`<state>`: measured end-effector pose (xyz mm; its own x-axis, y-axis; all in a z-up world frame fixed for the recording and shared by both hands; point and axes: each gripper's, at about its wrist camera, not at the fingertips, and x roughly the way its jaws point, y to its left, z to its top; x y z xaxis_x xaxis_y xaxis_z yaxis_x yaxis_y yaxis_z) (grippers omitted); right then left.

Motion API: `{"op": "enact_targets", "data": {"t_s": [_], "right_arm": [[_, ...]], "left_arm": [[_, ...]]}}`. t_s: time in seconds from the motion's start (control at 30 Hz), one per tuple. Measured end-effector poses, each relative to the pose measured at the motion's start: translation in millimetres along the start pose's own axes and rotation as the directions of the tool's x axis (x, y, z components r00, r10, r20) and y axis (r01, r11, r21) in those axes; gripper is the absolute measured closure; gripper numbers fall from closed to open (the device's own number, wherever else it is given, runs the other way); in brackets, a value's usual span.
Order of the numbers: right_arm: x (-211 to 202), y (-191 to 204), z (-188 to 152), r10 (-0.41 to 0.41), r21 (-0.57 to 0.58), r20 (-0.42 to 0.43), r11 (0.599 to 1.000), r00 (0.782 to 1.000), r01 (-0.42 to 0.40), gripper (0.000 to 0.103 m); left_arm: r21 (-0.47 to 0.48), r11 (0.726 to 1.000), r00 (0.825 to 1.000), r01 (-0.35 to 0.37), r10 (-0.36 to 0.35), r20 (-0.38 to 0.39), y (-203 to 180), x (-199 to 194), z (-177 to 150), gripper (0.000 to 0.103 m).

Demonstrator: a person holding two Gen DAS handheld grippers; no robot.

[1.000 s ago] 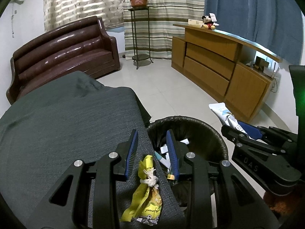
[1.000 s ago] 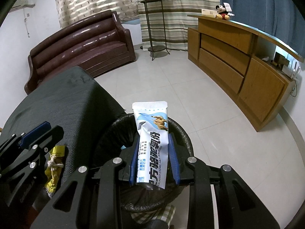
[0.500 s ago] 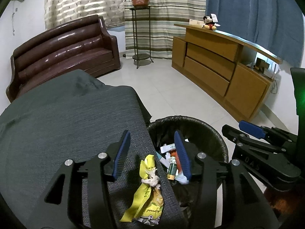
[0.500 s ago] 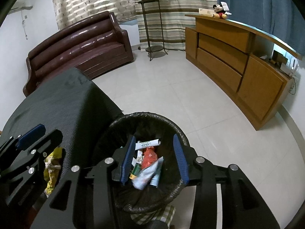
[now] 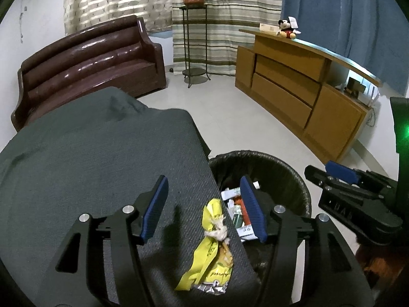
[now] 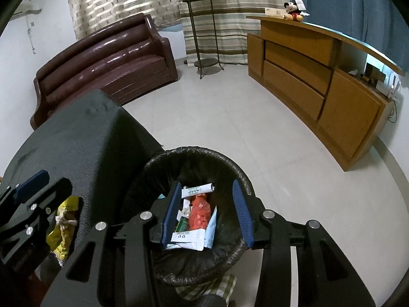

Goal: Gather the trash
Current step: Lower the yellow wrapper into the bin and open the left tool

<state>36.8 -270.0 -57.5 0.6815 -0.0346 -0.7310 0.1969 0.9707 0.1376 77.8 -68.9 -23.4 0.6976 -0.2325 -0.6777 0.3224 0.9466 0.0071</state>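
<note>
A crumpled yellow wrapper lies at the near right edge of the grey cloth-covered table. My left gripper is open, its jaws wide on either side of the wrapper and a little above it. The black-lined trash bin stands on the floor beside the table and holds several pieces of trash, among them a white and blue pouch and a red wrapper. My right gripper is open and empty over the bin. The yellow wrapper also shows in the right wrist view.
A brown leather sofa stands at the back left. A metal plant stand is by the striped curtain. A long wooden sideboard runs along the right wall. Pale tiled floor lies between them.
My right gripper opened and dropped the white and blue pouch into the bin. My left gripper's jaws opened wider around the yellow wrapper.
</note>
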Motion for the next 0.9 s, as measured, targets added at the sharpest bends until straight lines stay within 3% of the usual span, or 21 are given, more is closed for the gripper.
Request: {"op": "enact_targets", "data": {"t_s": [0.27, 0.5, 0.6, 0.9], "right_arm": [[0, 2, 1, 0.001, -0.002, -0.005, 1.0, 1.0, -0.001, 0.061], [0, 3, 1, 0.0, -0.003, -0.001, 1.0, 1.0, 0.0, 0.061], [0, 3, 0, 0.001, -0.003, -0.001, 1.0, 1.0, -0.001, 0.061], [0, 3, 1, 0.0, -0.003, 0.0, 1.0, 1.0, 0.0, 0.061]], "left_arm": [[0.025, 1.0, 1.0, -0.005, 0.005, -0.029, -2, 1, -8, 0.046], [0.046, 0.999, 0.997, 0.004, 0.0, -0.082, -4, 3, -16, 0.065], [0.051, 0.999, 0.994, 0.019, -0.014, -0.106, -5, 6, -19, 0.082], [0.057, 0.997, 0.995, 0.043, -0.038, -0.096, -8, 6, -17, 0.086]]}}
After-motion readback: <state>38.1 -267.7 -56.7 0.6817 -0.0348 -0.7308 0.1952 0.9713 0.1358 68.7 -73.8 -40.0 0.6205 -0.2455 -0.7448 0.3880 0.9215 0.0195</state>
